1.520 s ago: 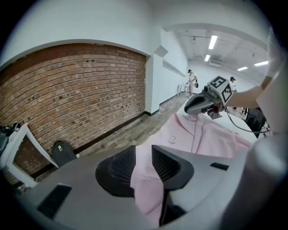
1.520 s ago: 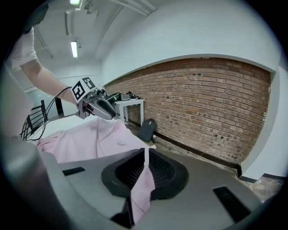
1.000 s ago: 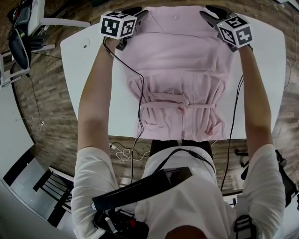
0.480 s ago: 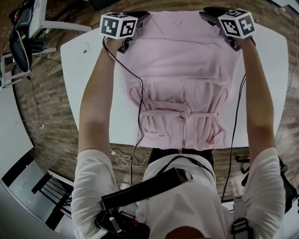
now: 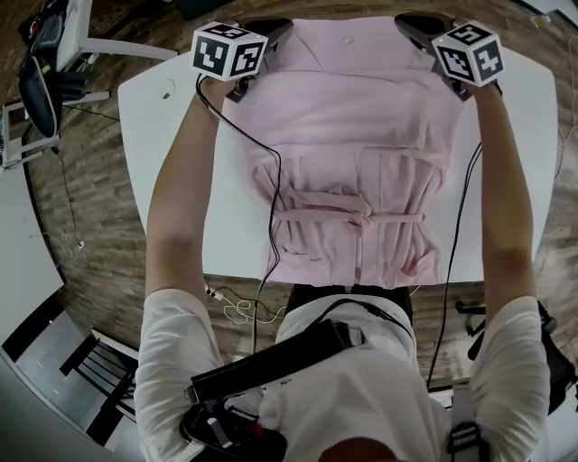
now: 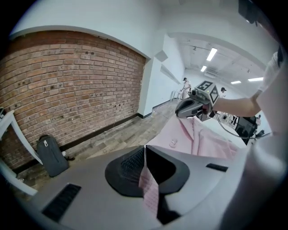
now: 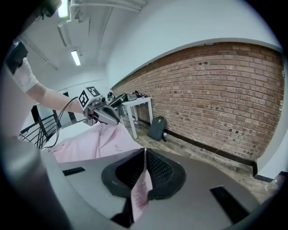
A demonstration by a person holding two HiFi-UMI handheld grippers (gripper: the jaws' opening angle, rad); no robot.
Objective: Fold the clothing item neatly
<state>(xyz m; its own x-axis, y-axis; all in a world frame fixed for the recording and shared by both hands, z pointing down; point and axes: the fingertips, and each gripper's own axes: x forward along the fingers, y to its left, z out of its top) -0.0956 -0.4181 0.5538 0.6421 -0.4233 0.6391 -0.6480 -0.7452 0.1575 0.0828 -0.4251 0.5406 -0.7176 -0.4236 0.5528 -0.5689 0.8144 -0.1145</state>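
A pink garment (image 5: 348,153) with a tied waist belt (image 5: 348,217) lies flat on the white table (image 5: 167,126), its hem at the near edge. My left gripper (image 5: 274,29) holds its far left corner and my right gripper (image 5: 408,24) its far right corner. In the left gripper view the left gripper (image 6: 145,150) is shut, with a strip of pink fabric (image 6: 148,191) pinched between the pads. In the right gripper view the right gripper (image 7: 144,153) likewise pinches pink fabric (image 7: 140,191). Both pairs of jaws have just been closing on the cloth.
Black cables (image 5: 271,198) run from the grippers across the garment's sides to the person. A dark backpack (image 6: 51,155) leans against the brick wall on the floor beyond the table. A chair (image 5: 41,86) and a small white table (image 7: 135,105) stand to the left.
Both grippers have shut on the garment's far corners. The right gripper has shifted slightly outward and the cloth between the two grippers looks more taut.
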